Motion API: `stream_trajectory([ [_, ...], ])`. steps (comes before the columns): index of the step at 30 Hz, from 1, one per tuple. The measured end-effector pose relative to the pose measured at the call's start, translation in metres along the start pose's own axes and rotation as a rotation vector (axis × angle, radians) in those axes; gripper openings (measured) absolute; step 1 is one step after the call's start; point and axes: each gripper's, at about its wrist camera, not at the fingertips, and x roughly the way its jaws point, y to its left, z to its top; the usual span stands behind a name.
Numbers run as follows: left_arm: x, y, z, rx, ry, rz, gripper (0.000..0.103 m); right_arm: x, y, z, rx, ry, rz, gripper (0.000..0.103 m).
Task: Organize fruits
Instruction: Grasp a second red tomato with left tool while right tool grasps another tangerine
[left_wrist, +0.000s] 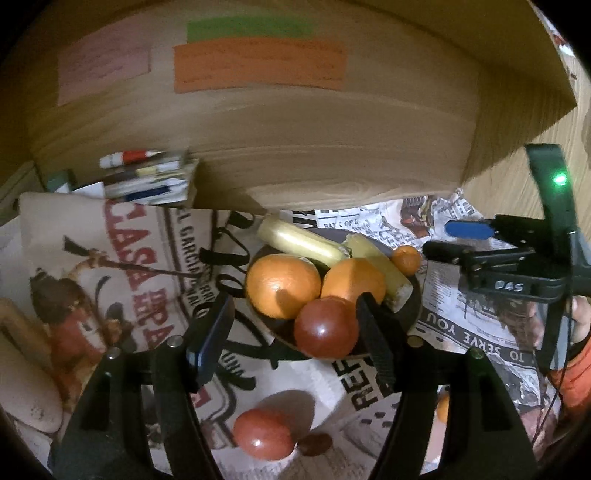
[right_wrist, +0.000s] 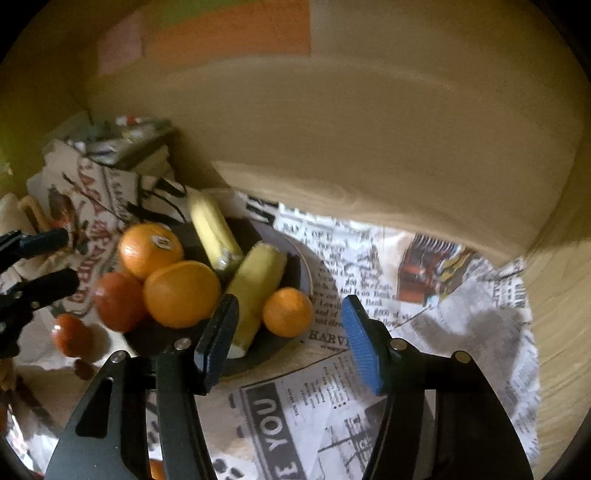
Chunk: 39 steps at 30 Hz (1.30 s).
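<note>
Probably smooth and soft-skinned, the loose round red tomato (left_wrist: 263, 434) at lower centre wants a gentle hold across its middle from the left gripper (left_wrist: 291, 338), released like the right gripper (right_wrist: 290, 341).

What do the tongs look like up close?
Both tongs, left and right, are black plastic with silver bolts and ribbed pads. The right one has blue pads, a glowing green light and "DAS" handwritten on it. An orange sleeve and thin black cable show behind it.
</note>
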Motion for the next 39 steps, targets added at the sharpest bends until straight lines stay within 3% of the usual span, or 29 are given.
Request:
stream_trajectory([
  [10,-0.025,0.009,-0.020,0.005,0.005,0.017,0.071,-0.049,0.029,-0.007,-0.022,-0.105,0.006,0.057],
  [30,-0.005,0.016,-0.076,0.014,0.143,-0.025,0.071,-0.053,0.056,-0.079,0.099,-0.012,0.045,0.057],
  [39,-0.003,0.015,-0.080,0.014,0.125,-0.022,0.046,-0.035,0.074,-0.102,0.086,0.068,0.057,0.057],
])
